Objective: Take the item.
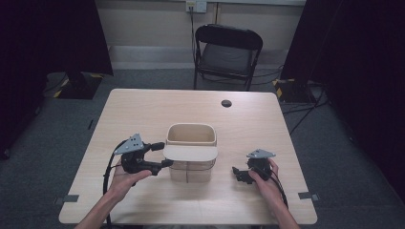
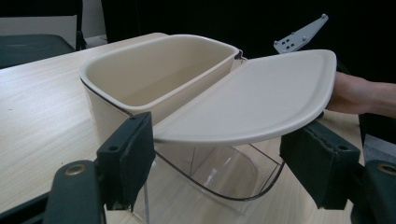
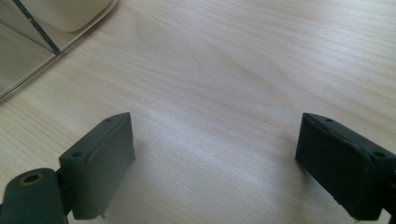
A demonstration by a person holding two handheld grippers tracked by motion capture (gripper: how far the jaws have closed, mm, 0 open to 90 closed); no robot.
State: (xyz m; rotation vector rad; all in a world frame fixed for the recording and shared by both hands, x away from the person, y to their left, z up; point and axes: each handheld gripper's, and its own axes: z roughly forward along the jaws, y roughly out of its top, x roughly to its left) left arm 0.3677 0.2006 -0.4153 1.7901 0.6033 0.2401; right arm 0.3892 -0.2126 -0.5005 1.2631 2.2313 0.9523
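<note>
Lid [image 2: 252,100] lies half-swung over the beige bin [image 1: 190,151], straddled untouched by the open left tongs [image 2: 219,161]; right tongs [image 3: 215,163] gape empty, closing remains.

From my seat at the monitors, the work goes on over a pale wooden table [image 1: 143,114], its top bare toward twelve o'clock apart from a round dark cable hole [image 1: 226,103] at about one o'clock. Past the far edge, at twelve, a black folding chair [image 1: 227,53] faces the table on grey carpet [image 1: 62,124]. Behind it, on the light wall, I see a socket [image 1: 196,5] with a lead hanging down. Black curtains [image 1: 52,38] hang at ten and two o'clock. Strips of grey tape [image 1: 305,195] mark the table's near corners.
</note>
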